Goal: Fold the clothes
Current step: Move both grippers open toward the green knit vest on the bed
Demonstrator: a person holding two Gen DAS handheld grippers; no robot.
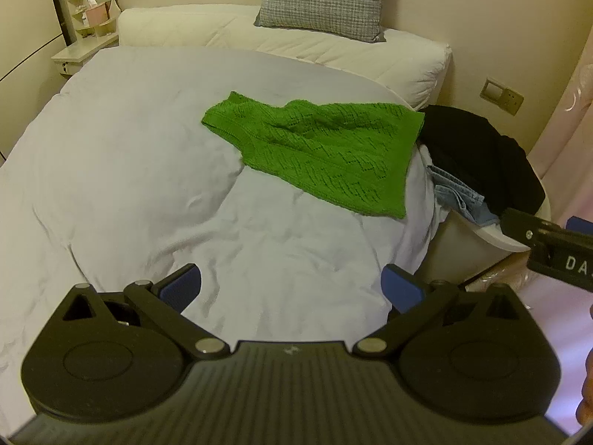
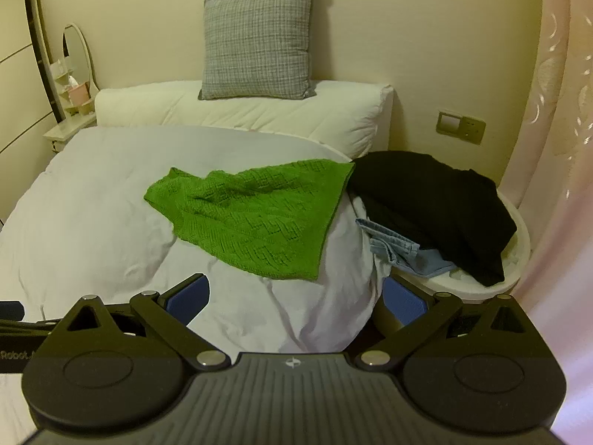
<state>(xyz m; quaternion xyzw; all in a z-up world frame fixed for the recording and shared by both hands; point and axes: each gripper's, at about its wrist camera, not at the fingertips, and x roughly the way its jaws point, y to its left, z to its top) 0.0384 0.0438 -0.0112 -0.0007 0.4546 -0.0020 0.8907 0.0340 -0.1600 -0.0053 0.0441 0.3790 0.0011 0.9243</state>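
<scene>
A green knitted garment point(image 1: 326, 148) point(image 2: 255, 218) lies spread and slightly rumpled on the white duvet point(image 1: 129, 170) point(image 2: 92, 200), toward the bed's right side. My left gripper point(image 1: 291, 289) hovers open over the duvet's near part, well short of the garment, nothing between its blue pads point(image 1: 181, 289). My right gripper point(image 2: 296, 300) is open too, above the duvet's right edge in front of the garment. The right gripper's black body point(image 1: 556, 252) shows at the right edge of the left wrist view.
A white laundry basket point(image 2: 519, 263) point(image 1: 496, 237) beside the bed holds a black garment point(image 2: 437, 207) point(image 1: 481, 155) and blue denim point(image 2: 400, 248) point(image 1: 459, 196). A checked cushion point(image 2: 259, 40) leans on white pillows point(image 2: 244, 111). A nightstand point(image 1: 81, 52) stands far left, a pink curtain point(image 2: 556, 148) right.
</scene>
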